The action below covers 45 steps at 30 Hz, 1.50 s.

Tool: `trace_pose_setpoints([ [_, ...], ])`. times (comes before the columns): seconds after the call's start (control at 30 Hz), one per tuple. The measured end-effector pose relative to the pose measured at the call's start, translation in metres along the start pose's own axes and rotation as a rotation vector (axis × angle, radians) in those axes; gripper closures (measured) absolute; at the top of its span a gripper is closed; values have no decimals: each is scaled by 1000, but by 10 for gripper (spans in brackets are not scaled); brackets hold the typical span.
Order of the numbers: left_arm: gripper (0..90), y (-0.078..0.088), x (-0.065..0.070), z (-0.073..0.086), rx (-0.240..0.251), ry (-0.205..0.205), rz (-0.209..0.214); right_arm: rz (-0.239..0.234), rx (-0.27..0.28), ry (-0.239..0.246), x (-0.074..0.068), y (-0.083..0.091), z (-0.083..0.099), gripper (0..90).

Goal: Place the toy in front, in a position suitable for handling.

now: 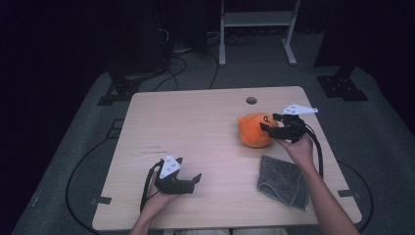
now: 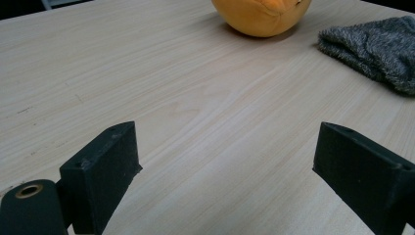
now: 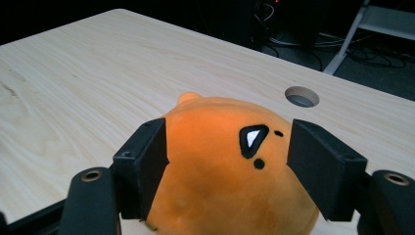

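Observation:
An orange plush toy [image 1: 252, 131] with a black-and-white eye sits on the right half of the wooden table [image 1: 195, 122]. My right gripper [image 1: 272, 122] comes at it from the right, and in the right gripper view the plush [image 3: 215, 186] sits between the two jaws, which press on its sides, so the right gripper [image 3: 227, 142] is shut on it. My left gripper [image 1: 188, 170] rests low near the table's front left, open, with bare wood between its jaws [image 2: 227, 152]. The left gripper view has the plush [image 2: 259, 17] far ahead.
A grey folded cloth [image 1: 283, 180] lies at the front right, just behind the right forearm, and appears as the cloth [image 2: 377, 49] in the left gripper view. A round cable hole [image 1: 251, 100] is in the table's far edge. Cables and a white frame stand beyond.

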<state>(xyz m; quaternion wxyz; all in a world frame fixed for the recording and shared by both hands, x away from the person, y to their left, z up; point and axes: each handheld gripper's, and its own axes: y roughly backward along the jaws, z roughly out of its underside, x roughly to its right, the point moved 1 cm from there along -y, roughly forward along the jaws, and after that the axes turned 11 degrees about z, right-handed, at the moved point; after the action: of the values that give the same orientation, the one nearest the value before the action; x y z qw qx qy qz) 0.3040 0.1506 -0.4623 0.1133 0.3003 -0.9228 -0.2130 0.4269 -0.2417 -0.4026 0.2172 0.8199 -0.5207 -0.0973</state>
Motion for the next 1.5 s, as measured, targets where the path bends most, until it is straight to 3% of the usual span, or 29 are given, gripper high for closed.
trace_pose_setpoints([
  [0.2,89,0,0,0,-5,-8,-5,50,-70,23,-3,-16,9,307],
  [0.37,89,-1,0,1,-9,-8,-7,54,-86,65,-9,-23,12,380],
  [0.43,89,-2,1,1,-11,-13,-8,76,-98,100,-14,-25,14,424],
  [0.83,89,-1,1,1,-12,-20,-16,111,-113,68,-15,-25,16,671],
  [1.0,89,-1,2,1,-15,-24,-17,98,-143,23,-14,-25,11,714],
  [1.07,90,0,2,0,-7,-21,-15,103,-151,37,-16,-22,10,735],
  [1.2,90,1,1,1,-5,-16,-17,103,-150,23,-14,-18,7,785],
  [1.5,90,4,0,1,10,-13,-27,70,-133,-23,-11,-10,4,805],
])
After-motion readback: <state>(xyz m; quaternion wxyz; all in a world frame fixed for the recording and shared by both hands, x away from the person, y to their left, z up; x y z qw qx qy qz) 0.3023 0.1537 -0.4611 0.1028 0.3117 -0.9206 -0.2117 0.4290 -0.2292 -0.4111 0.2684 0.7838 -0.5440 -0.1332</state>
